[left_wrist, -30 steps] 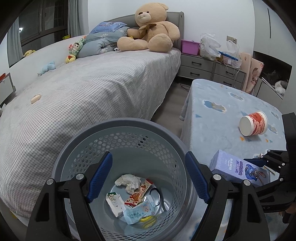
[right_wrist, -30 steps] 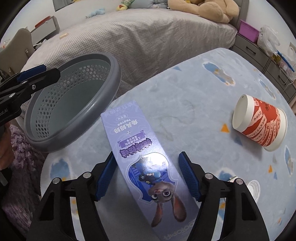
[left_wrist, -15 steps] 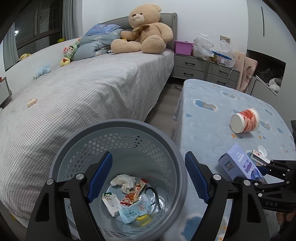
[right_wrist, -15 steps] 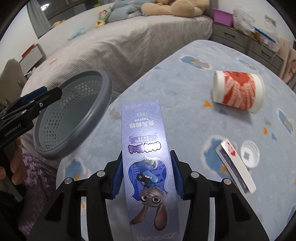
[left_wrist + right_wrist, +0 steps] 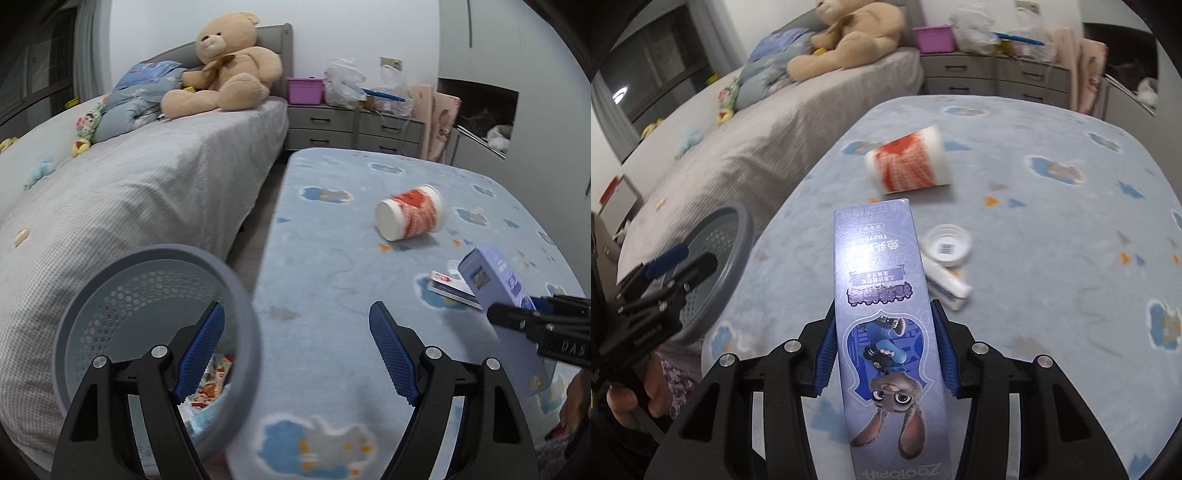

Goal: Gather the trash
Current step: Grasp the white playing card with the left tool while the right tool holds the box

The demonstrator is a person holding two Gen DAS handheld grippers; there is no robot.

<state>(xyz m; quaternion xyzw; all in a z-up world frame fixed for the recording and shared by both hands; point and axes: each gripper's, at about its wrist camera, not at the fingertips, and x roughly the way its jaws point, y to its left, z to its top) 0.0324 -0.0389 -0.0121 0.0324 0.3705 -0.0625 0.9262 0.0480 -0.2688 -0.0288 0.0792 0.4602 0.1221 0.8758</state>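
1. left wrist view: the left gripper (image 5: 297,354) has its blue pads spread wide with nothing between them. it sits low at the near edge of the blue cloud-print table (image 5: 332,280), with the grey perforated waste basket (image 5: 236,295) at the near left, beside the table edge. wrappers (image 5: 210,387) lie in the basket's bottom.
2. same view, right side: the purple cartoon-rabbit carton (image 5: 495,280) is lifted off the table, pinched in the right gripper (image 5: 517,314) at the near right. a red-and-white paper cup (image 5: 410,218) lies on its side farther out, and a small flat red-and-white pack (image 5: 450,288) lies near the carton.
3. right wrist view: the right gripper (image 5: 884,350) is clamped on the carton (image 5: 882,295), both pads pressed against its long sides, its far end pointing away. the basket (image 5: 738,251) is to the left, with the left gripper (image 5: 665,258) in front of it.
4. still on the table: the cup (image 5: 908,162) far, a clear round lid (image 5: 947,245) and the pack (image 5: 945,284) just right of the carton.
5. step in hand, as i judge it: carrying the carton to the basket. the next move calls for swinging left until the carton is over the rim, tipping it down, then letting go; being long, it may catch on the rim.
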